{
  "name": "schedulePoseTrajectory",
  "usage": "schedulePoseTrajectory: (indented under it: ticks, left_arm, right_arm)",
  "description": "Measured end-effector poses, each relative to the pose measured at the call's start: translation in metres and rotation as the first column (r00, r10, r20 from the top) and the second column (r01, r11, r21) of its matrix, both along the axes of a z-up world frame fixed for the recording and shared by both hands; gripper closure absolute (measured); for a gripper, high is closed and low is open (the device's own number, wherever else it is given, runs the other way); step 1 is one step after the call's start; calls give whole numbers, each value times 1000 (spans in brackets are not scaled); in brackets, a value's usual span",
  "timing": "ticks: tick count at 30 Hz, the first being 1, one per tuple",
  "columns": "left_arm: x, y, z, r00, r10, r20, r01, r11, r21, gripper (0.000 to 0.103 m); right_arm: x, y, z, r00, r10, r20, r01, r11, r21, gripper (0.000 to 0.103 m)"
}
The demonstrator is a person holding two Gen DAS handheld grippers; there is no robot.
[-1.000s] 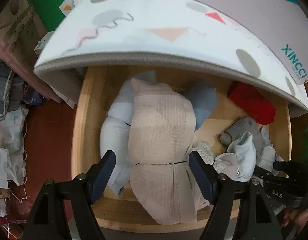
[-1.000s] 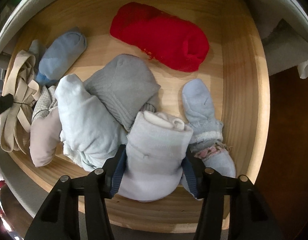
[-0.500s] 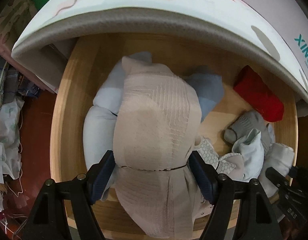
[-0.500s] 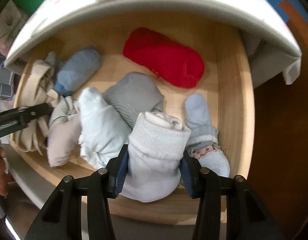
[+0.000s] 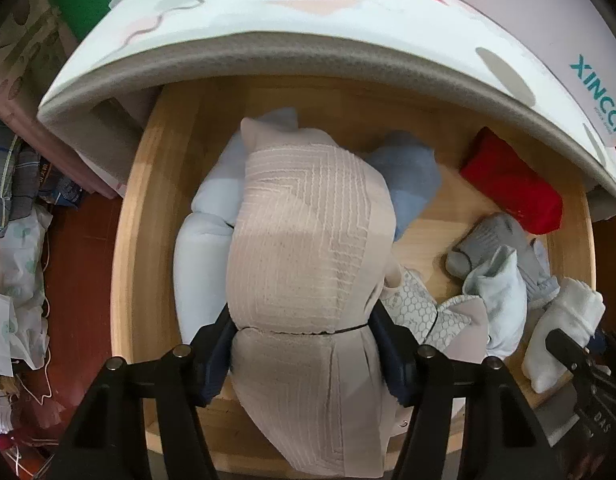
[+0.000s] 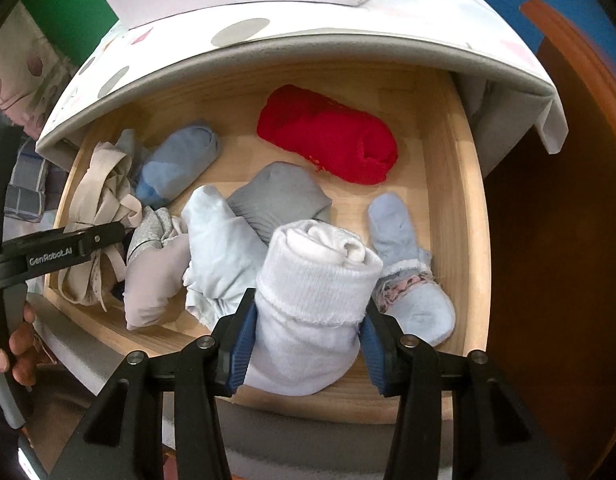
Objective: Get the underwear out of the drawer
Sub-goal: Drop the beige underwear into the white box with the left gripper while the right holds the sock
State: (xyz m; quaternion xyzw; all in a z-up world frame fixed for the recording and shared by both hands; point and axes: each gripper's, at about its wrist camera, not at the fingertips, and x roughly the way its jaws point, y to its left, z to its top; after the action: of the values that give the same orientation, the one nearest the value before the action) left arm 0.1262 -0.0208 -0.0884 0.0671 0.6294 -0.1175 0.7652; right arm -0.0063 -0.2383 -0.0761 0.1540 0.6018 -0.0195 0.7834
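From the left wrist, we see the left claw (image 5: 304,354) pointing down into the wooden drawer (image 5: 136,240), with a beige garment (image 5: 308,264) between its jaws. The jaws are closing, and both dark pads already sit against the fabric where it pinches to a waist. The garment's long axis runs straight ahead along the fingers, one end bulging towards the back of the drawer and the other hanging towards the front rail. It is a soft knit with raised chevron ribbing and a thin dark line across the pinch. A pale blue roll (image 5: 204,248) lies just beside it on the left, a red bundle (image 5: 511,192) well apart at the far right. This claw is the nearer one to the beige piece, so the lift falls to it, we judge.

From the right wrist, the right claw (image 6: 306,342) is clamped at a middling width on a white roll (image 6: 315,296). It is a thick, ribbed cuff turned over a smooth body, with its axis also along the fingers and its open end pointing inward. It sits over the drawer's front edge, above a light blue garment (image 6: 218,248) and beside a grey one (image 6: 280,200). A blue sock (image 6: 403,256) with a frayed band lies to its right. The left claw's arm shows at the left edge, a hand (image 6: 16,352) below it.
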Motion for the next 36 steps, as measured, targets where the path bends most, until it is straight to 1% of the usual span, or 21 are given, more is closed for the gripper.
schedulePoseTrajectory:
  ticks: [5,10,14,19,24,27,29,30,34,36]
  left_arm:
    - [-11,5,20,999,-28,39,28,1000,-4,40]
    - [-17,6,47,995,-63,79,63,998,-3,40]
    - [-18,12,64,992,-84,92,87,996,-26,40]
    - [-23,18,94,983,-121,138,127,991,-40,40]
    - [-20,27,124,980,-122,159,138,986,-97,40]
    - [-18,30,149,977,-122,177,149,977,-153,40]
    - [-14,29,167,974,-116,194,151,973,-174,40]
    - [-12,26,172,972,-116,205,152,973,-172,40]
    - [4,13,217,946,-130,297,179,974,-140,40]
    - [18,1,242,927,-141,348,196,972,-128,40]
  right_arm:
    - [1,-2,-1,1000,-6,0,6,1000,2,59]
    - [5,3,0,1000,0,-1,-1,1000,-13,59]
    - [5,4,-3,1000,-8,-4,8,1000,-10,59]
    - [5,3,-4,1000,-11,-8,11,1000,-6,59]
    - [6,0,-5,1000,-14,-10,14,1000,0,59]
    - [5,-1,-5,1000,-18,-10,18,1000,4,59]
    - [6,-2,-7,1000,-20,-12,20,1000,9,59]
    - [6,-2,-7,1000,-21,-12,21,1000,10,59]
    - [6,-3,-7,1000,-24,-11,25,1000,18,59]
    - [6,-3,-7,1000,-24,-10,25,999,20,59]
